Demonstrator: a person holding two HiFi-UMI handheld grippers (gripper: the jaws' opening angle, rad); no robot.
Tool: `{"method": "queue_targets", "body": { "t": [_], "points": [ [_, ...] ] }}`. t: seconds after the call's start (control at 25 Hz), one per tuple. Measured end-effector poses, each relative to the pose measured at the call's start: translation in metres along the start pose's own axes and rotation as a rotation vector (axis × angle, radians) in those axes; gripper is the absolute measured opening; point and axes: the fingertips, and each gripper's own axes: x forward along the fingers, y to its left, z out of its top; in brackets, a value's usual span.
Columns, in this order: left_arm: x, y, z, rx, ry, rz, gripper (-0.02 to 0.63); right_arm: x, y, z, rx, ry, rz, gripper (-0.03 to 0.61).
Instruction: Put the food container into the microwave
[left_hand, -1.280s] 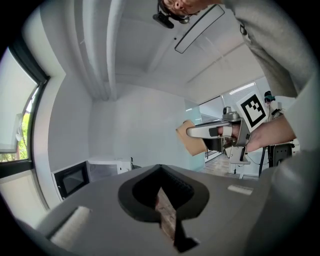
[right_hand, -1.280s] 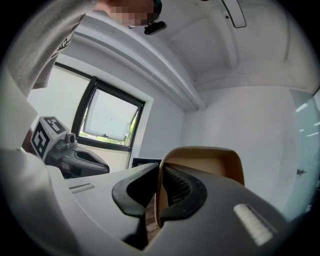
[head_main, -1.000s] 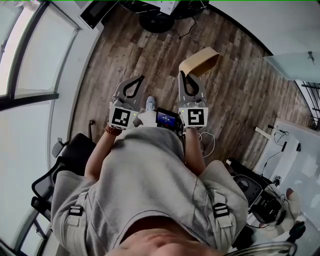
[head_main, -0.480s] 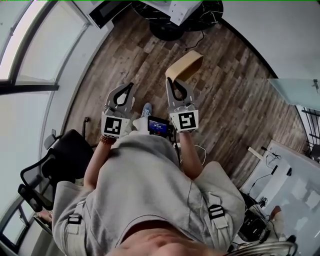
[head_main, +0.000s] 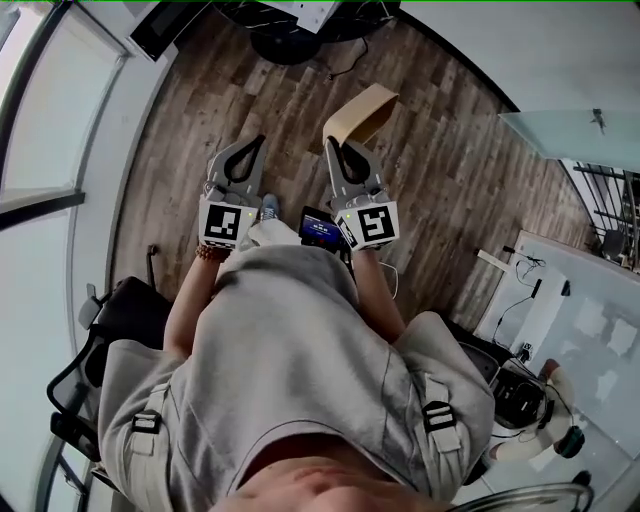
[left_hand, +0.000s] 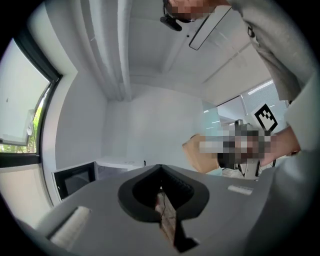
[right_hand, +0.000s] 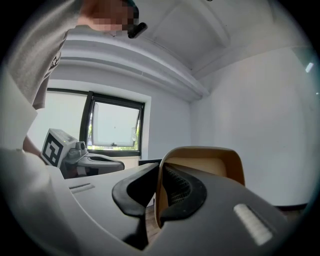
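The right gripper pinched one wall of the food container, held above the floor. The left gripper was closed and empty. Keeping the container level while approaching the microwave would likely serve best.

Both grippers ride higher in the head view than a second ago. Right gripper has swung left, and its container now leans less to the right. Shoe has shifted left, nearer the left gripper. Floor planks have turned in frame.
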Motion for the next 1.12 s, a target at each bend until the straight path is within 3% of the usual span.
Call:
{"method": "queue_targets", "body": {
  "t": [0.32, 0.64, 1.12],
  "points": [
    [0.010, 0.058, 0.015, 0.013, -0.040, -0.038, -0.002, 0.049, -0.016, 0.024, -0.015, -0.031, -0.089, 0.034],
    [0.019, 0.138, 0.003, -0.038, -0.013, 0.021, -0.002, 0.119, -0.002, 0.041, -0.046, -0.017, -0.075, 0.034],
    [0.057, 0.215, 0.015, -0.024, -0.026, -0.058, -0.002, 0.214, 0.007, 0.057, -0.052, -0.008, -0.095, 0.034]
  ]
}}
